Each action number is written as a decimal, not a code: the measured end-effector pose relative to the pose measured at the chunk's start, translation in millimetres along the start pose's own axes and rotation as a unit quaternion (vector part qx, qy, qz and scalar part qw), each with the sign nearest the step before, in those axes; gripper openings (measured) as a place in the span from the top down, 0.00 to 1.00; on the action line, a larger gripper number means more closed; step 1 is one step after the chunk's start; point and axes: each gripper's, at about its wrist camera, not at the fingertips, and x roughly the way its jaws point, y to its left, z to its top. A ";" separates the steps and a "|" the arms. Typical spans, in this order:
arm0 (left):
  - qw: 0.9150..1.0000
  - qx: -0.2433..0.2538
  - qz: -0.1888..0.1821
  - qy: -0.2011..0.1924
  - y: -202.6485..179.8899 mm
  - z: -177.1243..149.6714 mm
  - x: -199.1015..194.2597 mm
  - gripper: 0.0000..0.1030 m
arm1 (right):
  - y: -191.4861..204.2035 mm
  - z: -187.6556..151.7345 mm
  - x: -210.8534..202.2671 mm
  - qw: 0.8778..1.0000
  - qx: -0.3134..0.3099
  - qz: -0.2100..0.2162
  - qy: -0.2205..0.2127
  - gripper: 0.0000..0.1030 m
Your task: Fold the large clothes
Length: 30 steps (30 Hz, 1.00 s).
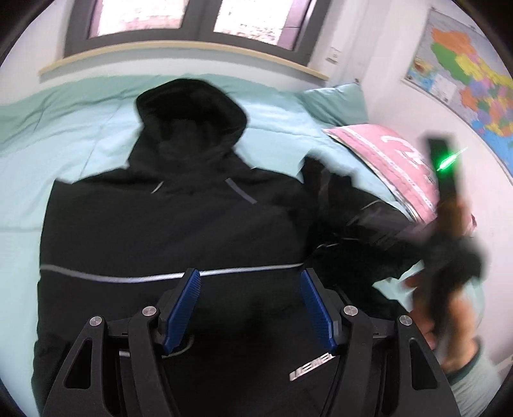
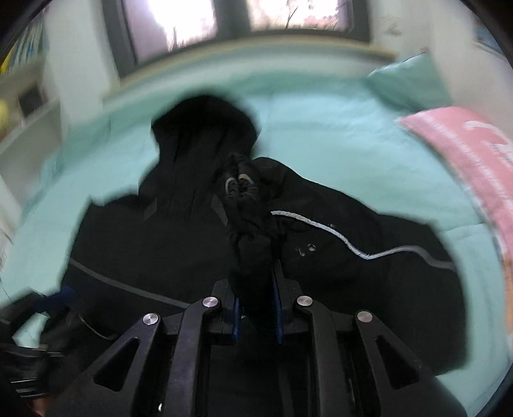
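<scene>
A large black hooded jacket (image 1: 179,224) with a thin grey reflective stripe lies spread on the teal bed, hood toward the window. It also shows in the right wrist view (image 2: 154,243). My left gripper (image 1: 250,279) is open and empty, hovering over the jacket's lower body. My right gripper (image 2: 258,288) is shut on the jacket's right sleeve cuff (image 2: 247,211) and holds it lifted over the jacket's body. In the left wrist view the right gripper (image 1: 449,256) is a blur at the right, with the sleeve (image 1: 362,218) trailing from it.
The teal bedcover (image 1: 64,154) fills the surface. A pink pillow (image 1: 388,160) and a teal pillow (image 1: 336,102) lie at the right. A window (image 1: 192,19) is behind the bed, a map (image 1: 465,67) hangs on the right wall, and shelves (image 2: 29,106) stand at the left.
</scene>
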 end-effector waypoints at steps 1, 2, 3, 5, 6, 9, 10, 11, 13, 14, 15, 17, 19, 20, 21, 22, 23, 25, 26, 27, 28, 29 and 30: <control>1.000 -0.007 0.001 0.006 8.5 -3.0 1.5 0.36 | 8.6 -8.3 18.2 1.000 -0.006 -0.002 0.016 0.81; 1.000 -0.010 0.002 0.010 13.6 -5.1 3.3 0.36 | 16.0 -15.7 35.5 0.999 -0.013 -0.011 0.029 0.81; 1.000 -0.013 0.004 0.014 18.4 -7.5 5.1 0.36 | 22.6 -23.3 51.2 0.998 -0.027 -0.032 0.038 0.80; 1.000 -0.017 0.001 0.019 24.7 -12.6 7.9 0.36 | 30.3 -30.3 59.2 0.997 -0.043 -0.040 0.042 0.78; 1.000 -0.017 -0.002 0.020 24.8 -12.6 10.4 0.36 | 31.1 -30.0 56.1 0.997 -0.045 -0.037 0.041 0.75; 0.999 -0.023 -0.030 0.021 26.2 -10.7 19.6 0.36 | 23.7 -25.7 26.3 0.998 -0.026 0.038 0.038 0.57; 0.998 -0.028 -0.045 0.023 24.4 -7.9 26.0 0.36 | 18.4 -26.0 9.1 0.998 -0.019 0.059 0.023 0.57; 0.998 -0.032 -0.057 0.025 22.7 -6.0 31.6 0.36 | 13.3 -27.2 -8.5 0.998 -0.017 0.063 0.006 0.56; 0.995 -0.038 -0.085 0.029 14.1 0.1 43.8 0.36 | 3.1 -32.3 -37.0 0.999 -0.015 0.046 -0.020 0.52; 0.994 -0.043 -0.096 0.033 8.6 4.5 52.7 0.36 | -6.7 -35.8 -50.0 0.999 -0.009 0.030 -0.030 0.51; 0.993 -0.049 -0.105 0.038 4.4 8.1 62.2 0.36 | -15.8 -38.3 -56.3 0.999 -0.001 0.025 -0.034 0.51; 0.990 -0.061 -0.117 0.047 -4.0 15.3 83.1 0.36 | -35.0 -44.7 -68.8 0.999 0.018 0.032 -0.038 0.50; 0.989 -0.071 -0.117 0.059 -11.0 20.3 105.3 0.36 | -56.4 -51.0 -72.7 0.998 0.041 0.024 -0.032 0.49; 0.989 -0.078 -0.110 0.067 -14.9 23.0 120.5 0.36 | -66.9 -53.8 -72.6 0.998 0.050 0.012 -0.029 0.49; 0.989 -0.081 -0.103 0.070 -16.7 24.7 129.3 0.36 | -75.6 -55.4 -71.4 0.998 0.054 0.004 -0.030 0.49; 0.990 -0.085 -0.085 0.077 -19.4 26.1 143.1 0.36 | -84.0 -58.1 -72.6 0.998 0.056 -0.007 -0.032 0.49; 0.990 -0.088 -0.078 0.080 -21.5 25.6 150.7 0.36 | -91.4 -60.8 -72.8 0.998 0.057 -0.021 -0.033 0.49; 0.991 -0.089 -0.061 0.083 -23.5 26.7 164.5 0.57 | -103.8 -62.1 -74.9 0.997 0.065 -0.029 -0.031 0.49; 0.990 -0.086 -0.070 0.087 -27.1 27.2 171.2 0.76 | -109.0 -62.6 -75.1 0.997 0.071 -0.028 -0.029 0.49; 0.989 -0.085 -0.078 0.089 -27.3 25.7 172.3 0.75 | -113.5 -62.2 -74.0 0.996 0.075 -0.028 -0.028 0.49; 0.990 -0.080 -0.077 0.081 -29.5 26.8 170.2 0.77 | -115.7 -60.9 -74.3 0.996 0.077 -0.032 -0.028 0.49; 0.993 -0.070 -0.070 0.064 -32.1 29.1 162.1 0.78 | -115.5 -59.5 -74.8 0.996 0.077 -0.038 -0.027 0.49; 0.994 -0.064 -0.067 0.053 -32.5 30.2 155.1 0.78 | -114.7 -57.5 -74.9 0.996 0.076 -0.044 -0.027 0.48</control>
